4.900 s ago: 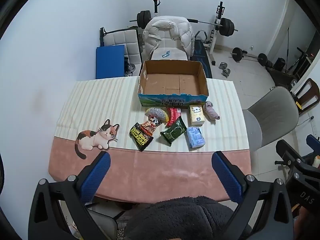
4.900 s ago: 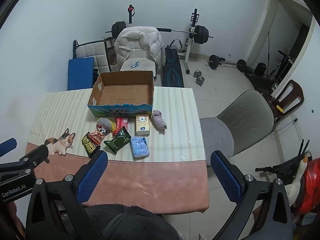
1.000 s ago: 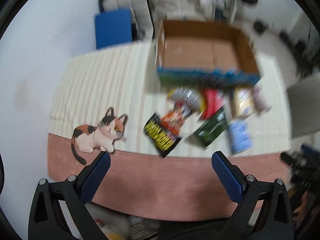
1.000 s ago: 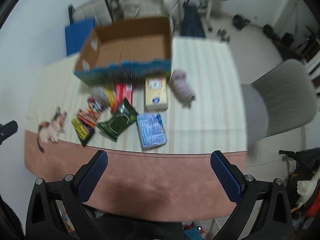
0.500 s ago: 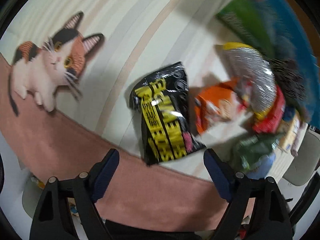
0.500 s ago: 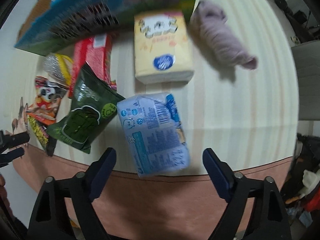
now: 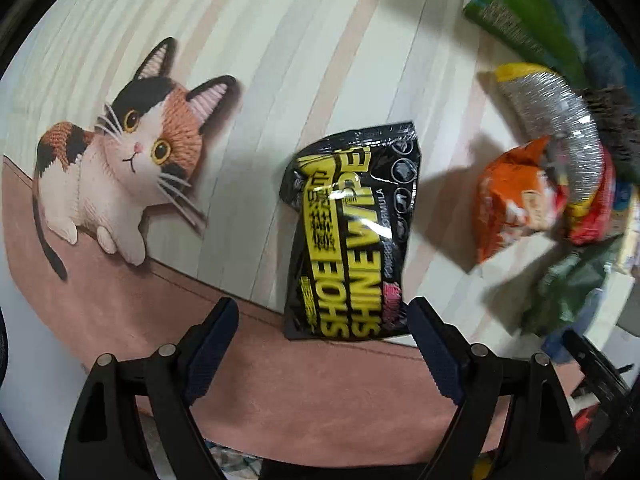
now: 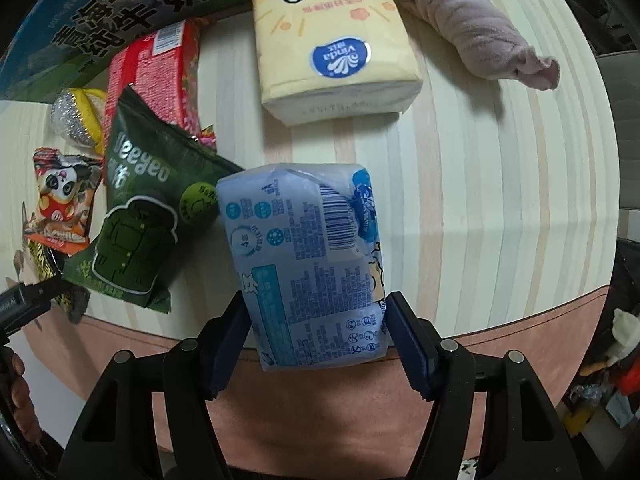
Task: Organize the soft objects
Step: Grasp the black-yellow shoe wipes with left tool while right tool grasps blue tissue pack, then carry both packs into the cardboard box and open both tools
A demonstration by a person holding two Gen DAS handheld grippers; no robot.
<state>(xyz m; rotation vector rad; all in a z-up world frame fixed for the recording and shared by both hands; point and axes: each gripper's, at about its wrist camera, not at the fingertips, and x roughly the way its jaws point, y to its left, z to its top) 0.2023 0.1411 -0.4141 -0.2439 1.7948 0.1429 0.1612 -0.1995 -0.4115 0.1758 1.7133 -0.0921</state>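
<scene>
In the right wrist view my right gripper (image 8: 316, 328) has its jaws on both sides of a pale blue tissue pack (image 8: 308, 256), pads touching its near end. Beyond lie a yellow tissue pack (image 8: 332, 40), a rolled mauve cloth (image 8: 472, 28), a green snack bag (image 8: 140, 216) and a red packet (image 8: 156, 68). In the left wrist view my left gripper (image 7: 324, 332) is open, its jaws straddling the near end of a black and yellow shoe-wipe pack (image 7: 352, 236) without touching it. An orange snack bag (image 7: 512, 204) and a silver scrubber (image 7: 556, 108) lie to its right.
The cardboard box (image 8: 100, 20) with a blue-green printed side stands behind the items. A cat picture (image 7: 120, 168) is printed on the striped tablecloth (image 7: 280, 60), left of the wipe pack. The table's pink front edge (image 7: 280, 392) runs under both grippers.
Both grippers came down from high above the table to just over the items. The right jaws narrowed onto the blue tissue pack. The left jaws moved up to the wipe pack.
</scene>
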